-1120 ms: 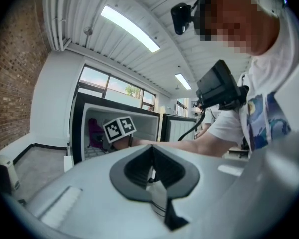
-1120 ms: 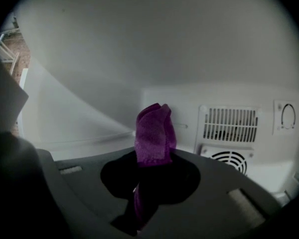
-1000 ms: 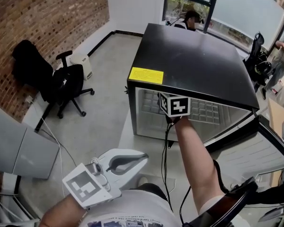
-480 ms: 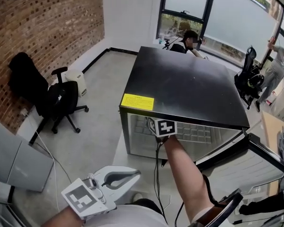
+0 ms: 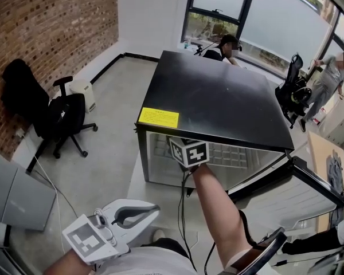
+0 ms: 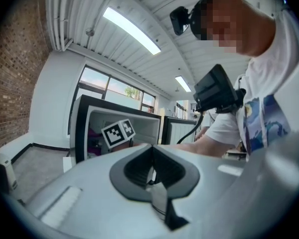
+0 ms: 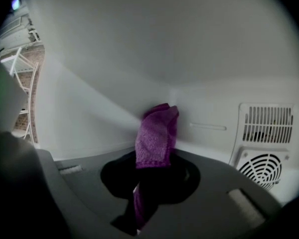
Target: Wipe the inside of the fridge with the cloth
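- The fridge [image 5: 218, 105], a low black-topped cabinet with a pale interior, is taken as the landmark; its front is opened toward the person, and its door [image 5: 286, 199] is swung wide at its right side.
- An office chair [image 5: 60, 116] is seen well to the left of the fridge, by the brick wall; it has no part in the task.
- The right gripper [image 7: 152, 180] is reached inside the fridge; only its marker cube [image 5: 189, 152] is shown at the fridge's opening in the head view; its jaws are clamped on the cloth.
- The left gripper [image 6: 150, 177] is held low in front of the fridge, well apart from it; its jaws are pressed together with nothing between them.
- The cloth [image 7: 158, 133], purple, is pinched at its lower part; its free end is stood up out of the jaws and brought to the inner corner of the fridge, where a side wall meets the back wall; actual contact cannot be confirmed.
- A vent grille [image 7: 266, 148] is set in the fridge's back wall, to the right of the cloth.
- Progress: the wiping is judged to be under way, with the cloth already gripped and carried inside; no dirt or wiped streak is shown, so the share done cannot be told; the rest of the fridge's inner walls, its floor and its door are presumed left.
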